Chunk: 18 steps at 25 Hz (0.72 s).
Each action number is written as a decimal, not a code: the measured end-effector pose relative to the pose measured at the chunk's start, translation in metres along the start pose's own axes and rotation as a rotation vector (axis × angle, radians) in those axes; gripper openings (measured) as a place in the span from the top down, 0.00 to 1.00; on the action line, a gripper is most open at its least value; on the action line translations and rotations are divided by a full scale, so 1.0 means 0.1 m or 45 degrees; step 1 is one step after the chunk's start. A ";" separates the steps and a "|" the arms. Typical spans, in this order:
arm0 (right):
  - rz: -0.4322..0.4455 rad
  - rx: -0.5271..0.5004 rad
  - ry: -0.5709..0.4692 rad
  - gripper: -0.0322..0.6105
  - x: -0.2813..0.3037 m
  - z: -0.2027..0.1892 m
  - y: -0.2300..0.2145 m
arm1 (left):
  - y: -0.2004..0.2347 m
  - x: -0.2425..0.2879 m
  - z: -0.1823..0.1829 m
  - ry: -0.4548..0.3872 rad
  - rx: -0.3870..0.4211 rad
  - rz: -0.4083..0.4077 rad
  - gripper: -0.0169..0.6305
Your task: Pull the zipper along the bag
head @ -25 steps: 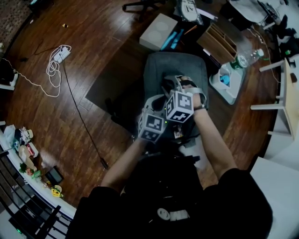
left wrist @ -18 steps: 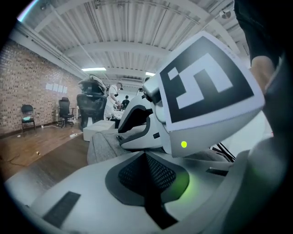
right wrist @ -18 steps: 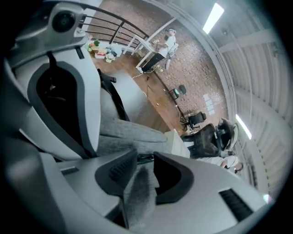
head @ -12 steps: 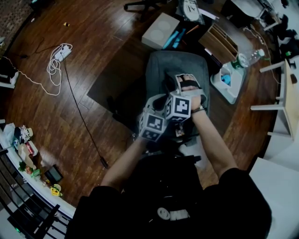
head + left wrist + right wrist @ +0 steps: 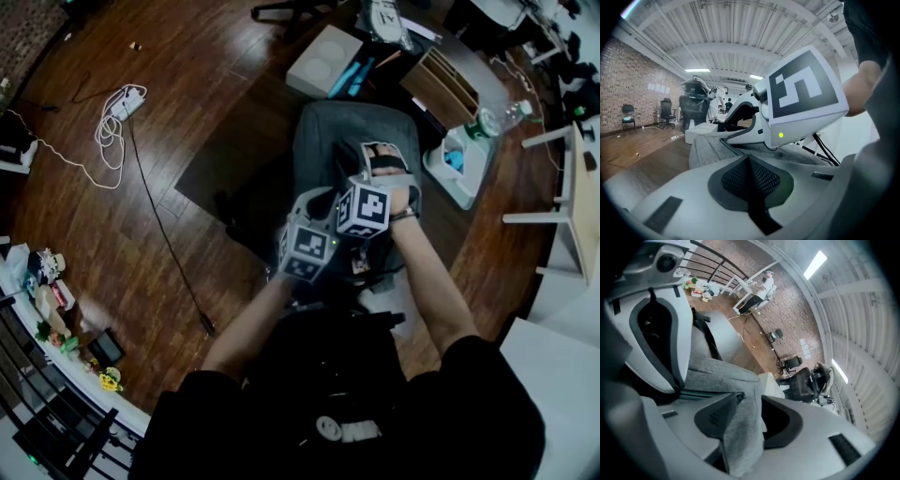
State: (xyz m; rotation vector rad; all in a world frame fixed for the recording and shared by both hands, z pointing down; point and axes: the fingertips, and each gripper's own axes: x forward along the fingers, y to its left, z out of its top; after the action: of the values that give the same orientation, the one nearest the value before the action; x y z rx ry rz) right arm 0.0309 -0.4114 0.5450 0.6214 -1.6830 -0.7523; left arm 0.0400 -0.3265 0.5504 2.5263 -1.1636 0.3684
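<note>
A grey fabric bag (image 5: 328,131) lies on the floor below me. My right gripper (image 5: 380,161) is over its middle. In the right gripper view its jaws (image 5: 749,404) are opening around a fold of the grey fabric (image 5: 745,437), with a dark gap on the right side. A small zipper pull (image 5: 738,396) sits by the left pad, and the zipper track (image 5: 705,393) runs off to the left. My left gripper (image 5: 317,202) is at the bag's near side. Its pads (image 5: 750,180) meet in a seam, and nothing shows between them.
On the wooden floor beyond the bag are a white box (image 5: 323,61) and a black mat (image 5: 234,150). A water bottle (image 5: 497,114) stands at the right, a coiled white cable (image 5: 117,112) lies at the left, and a railing with small items (image 5: 56,328) runs along the lower left.
My right gripper has moved a little farther along the bag, away from me. My left gripper has stayed in place.
</note>
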 end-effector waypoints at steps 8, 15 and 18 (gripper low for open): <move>0.063 -0.059 -0.028 0.86 0.11 0.06 0.16 | 0.00 0.02 0.00 0.006 0.015 -0.001 0.97; 0.052 -0.059 -0.028 0.91 0.14 0.02 0.14 | 0.01 0.00 0.00 -0.004 0.005 -0.003 0.97; 0.051 -0.022 -0.041 0.91 0.10 0.00 0.14 | 0.02 -0.01 0.00 -0.014 -0.014 -0.003 0.97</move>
State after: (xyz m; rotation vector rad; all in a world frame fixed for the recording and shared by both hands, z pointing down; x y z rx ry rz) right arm 0.0281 -0.4096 0.5622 0.5644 -1.7119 -0.7512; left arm 0.0380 -0.3277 0.5504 2.5231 -1.1635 0.3474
